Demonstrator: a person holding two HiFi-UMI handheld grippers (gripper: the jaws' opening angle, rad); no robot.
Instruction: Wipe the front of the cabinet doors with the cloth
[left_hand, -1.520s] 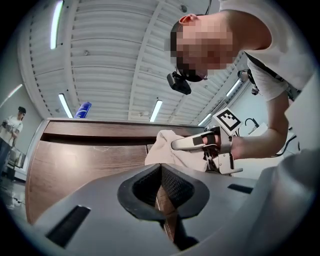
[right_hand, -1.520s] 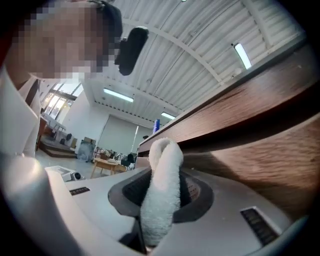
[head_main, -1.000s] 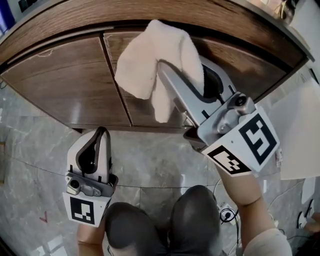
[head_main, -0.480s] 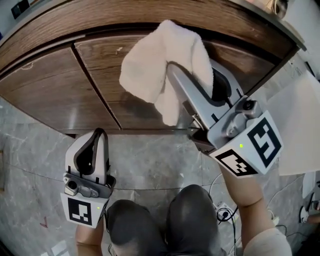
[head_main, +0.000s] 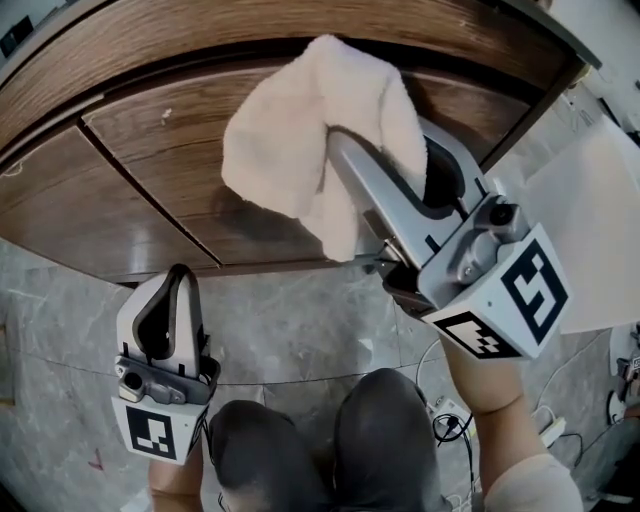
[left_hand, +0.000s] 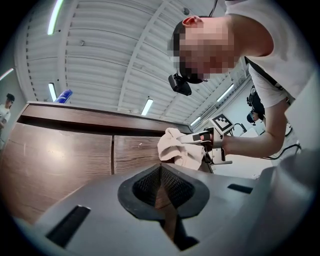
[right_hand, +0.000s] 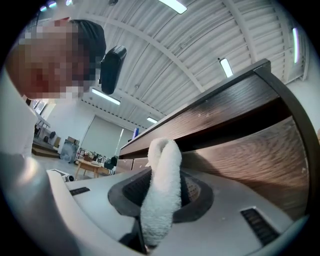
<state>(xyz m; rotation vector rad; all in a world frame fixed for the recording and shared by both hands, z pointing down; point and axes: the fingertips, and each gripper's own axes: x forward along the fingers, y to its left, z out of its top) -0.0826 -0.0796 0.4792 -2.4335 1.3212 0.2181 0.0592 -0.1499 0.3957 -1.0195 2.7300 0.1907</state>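
Cloth (head_main: 300, 140) clamped in right gripper (right_hand: 160, 197) (against cabinet door (head_main: 180, 150)).

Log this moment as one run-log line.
step: wipe doors | right gripper: shut on white cloth, cloth against cabinet door front | left gripper: shut, empty, held low away from the doors

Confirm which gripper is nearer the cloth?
Right. The right gripper is shut on the cloth, up at the cabinet door. The left gripper hangs lower left of it, over the floor, shut and empty, apart from the cloth.
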